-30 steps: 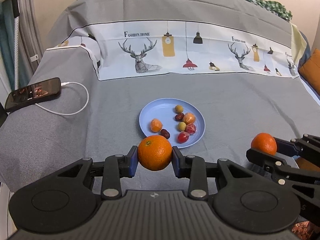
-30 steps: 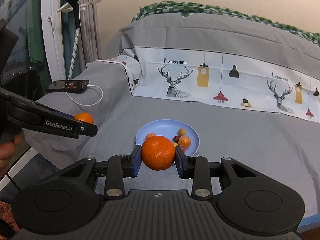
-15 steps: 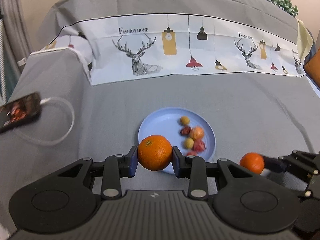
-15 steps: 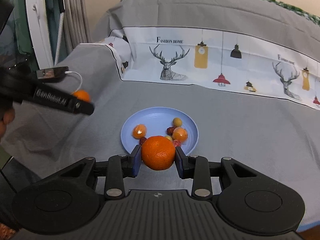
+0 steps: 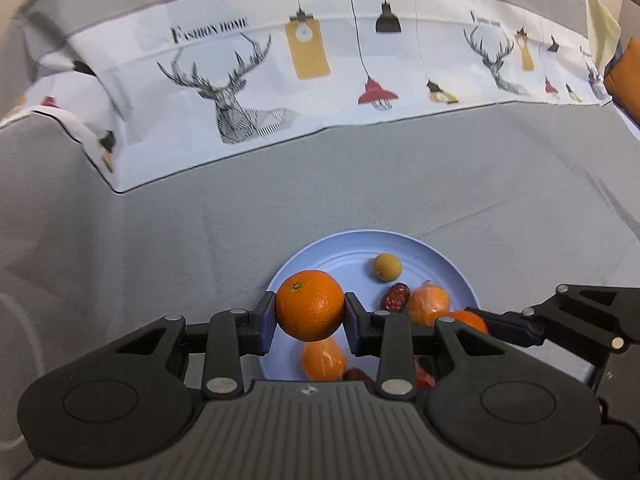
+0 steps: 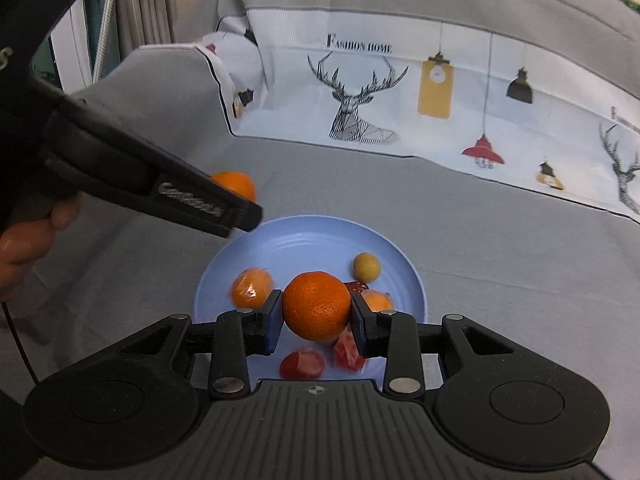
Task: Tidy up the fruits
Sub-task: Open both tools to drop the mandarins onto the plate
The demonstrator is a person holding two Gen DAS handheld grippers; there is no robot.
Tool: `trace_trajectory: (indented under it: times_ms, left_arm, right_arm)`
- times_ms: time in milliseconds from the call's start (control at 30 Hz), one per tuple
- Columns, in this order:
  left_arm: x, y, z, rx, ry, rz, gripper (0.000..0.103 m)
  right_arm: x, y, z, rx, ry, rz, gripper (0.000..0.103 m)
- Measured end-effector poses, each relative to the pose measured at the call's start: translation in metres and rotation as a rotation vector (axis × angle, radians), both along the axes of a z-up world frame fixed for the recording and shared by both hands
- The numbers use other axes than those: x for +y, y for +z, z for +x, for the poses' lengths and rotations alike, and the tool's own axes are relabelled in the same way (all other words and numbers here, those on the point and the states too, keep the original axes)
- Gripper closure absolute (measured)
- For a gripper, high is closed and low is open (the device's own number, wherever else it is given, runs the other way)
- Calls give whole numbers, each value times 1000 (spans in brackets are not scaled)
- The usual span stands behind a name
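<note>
The left tongs (image 5: 310, 312) are clenched on a round orange fruit (image 5: 310, 305) above the near-left rim of the light-blue round plate (image 5: 424, 252) on the grey bed cover (image 5: 160, 240). The right tongs (image 6: 316, 316) grasp a second round orange (image 6: 317, 306) over the plate's middle, among small wrapped fruits (image 6: 252, 288).

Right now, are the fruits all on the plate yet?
Nearly. Small fruits already lie on the blue plate. The left gripper and right gripper each clamp an orange above it. Both oranges are not yet set down.
</note>
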State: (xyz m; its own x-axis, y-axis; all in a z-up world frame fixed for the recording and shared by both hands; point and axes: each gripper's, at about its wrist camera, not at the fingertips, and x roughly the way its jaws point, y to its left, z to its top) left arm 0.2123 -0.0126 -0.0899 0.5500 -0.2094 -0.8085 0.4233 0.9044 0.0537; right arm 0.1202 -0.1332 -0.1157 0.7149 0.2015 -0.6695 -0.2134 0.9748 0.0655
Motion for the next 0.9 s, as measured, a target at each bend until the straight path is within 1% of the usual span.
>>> trace_trajectory:
  times_ms: [133,167,200,233,267,300,333,367,400,467,533,700,800,900]
  left_arm:
    - [-5,-19,19,25,-15,12,64]
    - [-6,-23,22,26,-22,13,62]
    - [-7,-25,24,16,-28,14,50]
    - [-6,-24,24,-4,-28,14,27]
    - [-6,-21,23,-31,-19,11,14]
    - [-4,-16,20,-70,1,9,0]
    - [-2,-10,16,-98,12,2,0]
    - [0,-5,12,-106,8,-1,0]
    - [1,-1,8,-95,6,5,0]
    - [5,6,-1,-63,41,28,0]
    - [13,14,-17,-32,84,27,0]
    - [31,34,-69,57,179,31,0]
    - [37,41,-103,80,204,63,0]
    - [43,47,-133,87,231,83,0]
  right_arm:
    - [3,-18,24,30,15,4,67]
    - [4,-22,28,36,15,2,66]
    - [3,-26,32,42,16,0,66]
    - [3,-30,37,50,20,-2,65]
    - [3,-32,40,54,21,-3,62]
    - [3,-32,42,50,17,-6,55]
    - [2,-31,44,41,9,-13,41]
    - [0,-29,43,29,1,-16,31]
    - [-1,-25,39,17,-8,-16,27]
    - [-5,-18,30,15,-27,-15,16]
    - [-8,-10,14,29,-48,-3,9]
    - [-9,10,-36,91,-71,20,3]
    - [-3,25,-69,87,-78,18,1]
    - [3,35,-95,53,-97,-10,1]
